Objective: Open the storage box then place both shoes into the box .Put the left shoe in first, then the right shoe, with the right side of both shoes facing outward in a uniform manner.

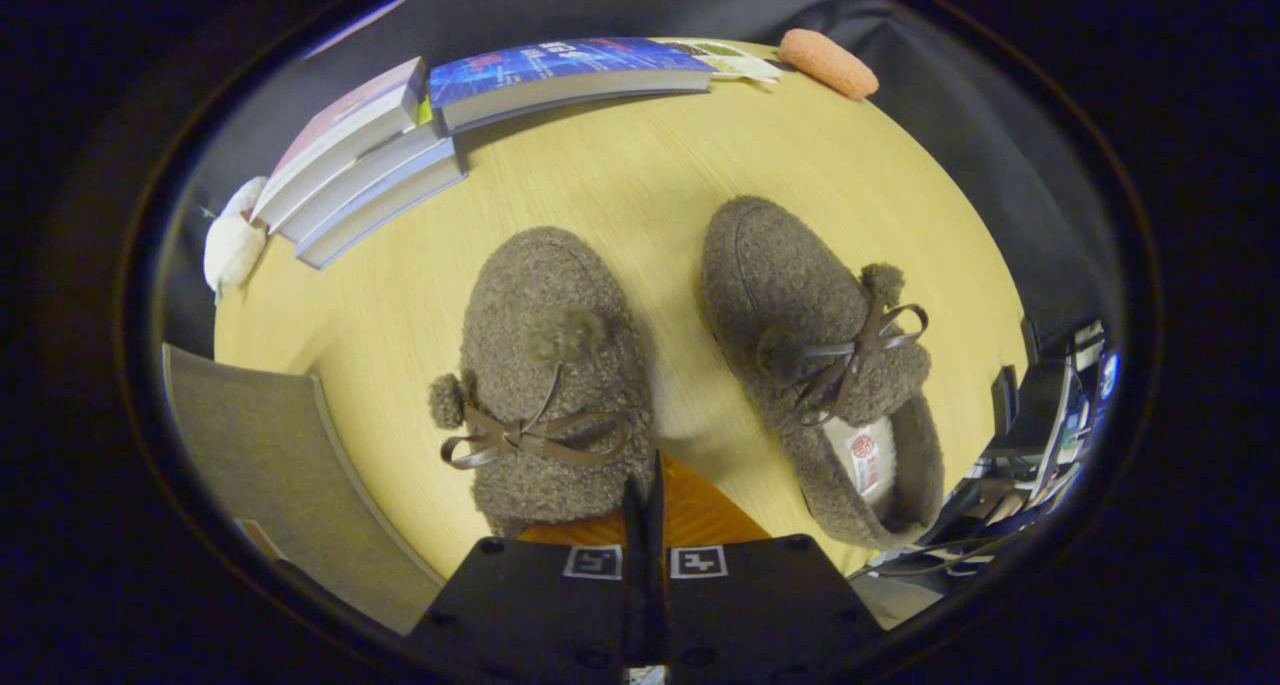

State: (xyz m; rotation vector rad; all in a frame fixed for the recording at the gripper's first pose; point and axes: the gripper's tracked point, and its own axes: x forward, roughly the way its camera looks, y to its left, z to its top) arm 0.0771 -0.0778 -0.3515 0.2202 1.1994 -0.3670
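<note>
Fuzzy brown fleece covered both slippers on the pale wooden table (pixel 620 195). In the gripper view, the left slipper (pixel 545 375) lay just ahead of the fingers, toe pointing away, its heel end reaching the fingertips. A thin brown ribbon bow crossed its top, with a small pompom at one side and another near the middle. The right slipper (pixel 815 365) sat just beside it, apart by a strip of bare table, angled a little so that its opening showed a light lining with a small red-marked label inside. It carried the same ribbon bow and pompoms.

The gripper (pixel 645 495) had its fingers closed together, with no gap visible between them and nothing held; the tips rested over an orange-brown surface (pixel 700 515) at the heel of the left slipper.

Beyond the slippers, a stack of books (pixel 360 160) lay at the far side of the table, with another book (pixel 570 75) next to it. An orange plush item (pixel 828 62) sat at the far edge, and a white plush item (pixel 233 245) by the stack. A grey panel (pixel 270 465) stood near the fingers' left.
</note>
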